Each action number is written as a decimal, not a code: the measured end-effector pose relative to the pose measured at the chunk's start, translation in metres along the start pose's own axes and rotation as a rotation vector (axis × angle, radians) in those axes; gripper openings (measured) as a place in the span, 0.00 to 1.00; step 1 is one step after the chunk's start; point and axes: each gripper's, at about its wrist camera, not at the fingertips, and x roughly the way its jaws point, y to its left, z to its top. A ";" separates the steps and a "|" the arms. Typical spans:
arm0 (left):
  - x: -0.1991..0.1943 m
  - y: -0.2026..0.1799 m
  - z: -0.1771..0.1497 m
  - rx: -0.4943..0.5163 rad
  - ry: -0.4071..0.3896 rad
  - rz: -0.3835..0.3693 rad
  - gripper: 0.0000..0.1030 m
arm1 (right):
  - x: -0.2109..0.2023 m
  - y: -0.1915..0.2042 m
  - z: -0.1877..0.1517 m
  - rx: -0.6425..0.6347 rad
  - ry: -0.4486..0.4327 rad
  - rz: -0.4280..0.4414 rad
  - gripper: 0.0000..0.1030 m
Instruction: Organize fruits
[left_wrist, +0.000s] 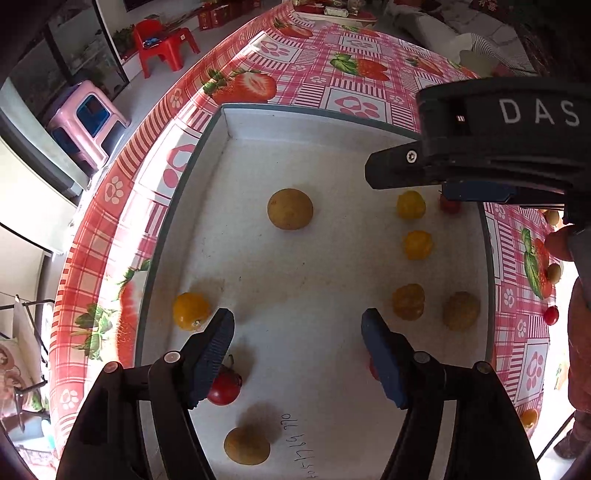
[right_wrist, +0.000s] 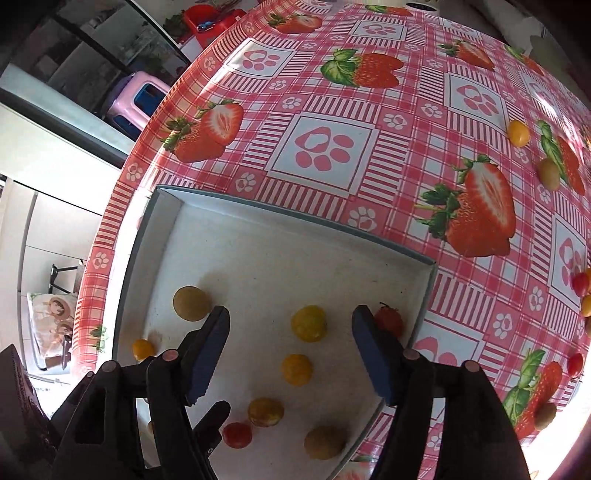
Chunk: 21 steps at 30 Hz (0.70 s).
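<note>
Both grippers, left gripper (left_wrist: 297, 356) and right gripper (right_wrist: 290, 352), hang wide apart, holding nothing. A small round yellow tomato (right_wrist: 308, 323) lies between the right fingers, slightly farther away.

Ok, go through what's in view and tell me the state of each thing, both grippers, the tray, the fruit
Left gripper: open, empty, over the tray.
Right gripper: open, empty, over the tray.
White tray: flat on the tablecloth, holding loose fruit.
Fruit in tray, such as the brown one: lying apart, none gripped.
Red tomato: in the tray, by the left gripper's finger.
Fruit on tablecloth, such as the yellow one: outside the tray.
</note>
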 end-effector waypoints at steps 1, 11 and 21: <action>0.000 0.000 0.000 0.000 0.001 0.002 0.70 | -0.004 0.000 0.000 0.005 -0.009 0.008 0.76; -0.007 -0.011 0.004 0.036 0.000 0.008 0.70 | -0.041 -0.016 -0.017 0.048 -0.084 0.003 0.76; -0.027 -0.050 0.014 0.148 -0.028 -0.014 0.70 | -0.092 -0.082 -0.080 0.152 -0.125 -0.137 0.76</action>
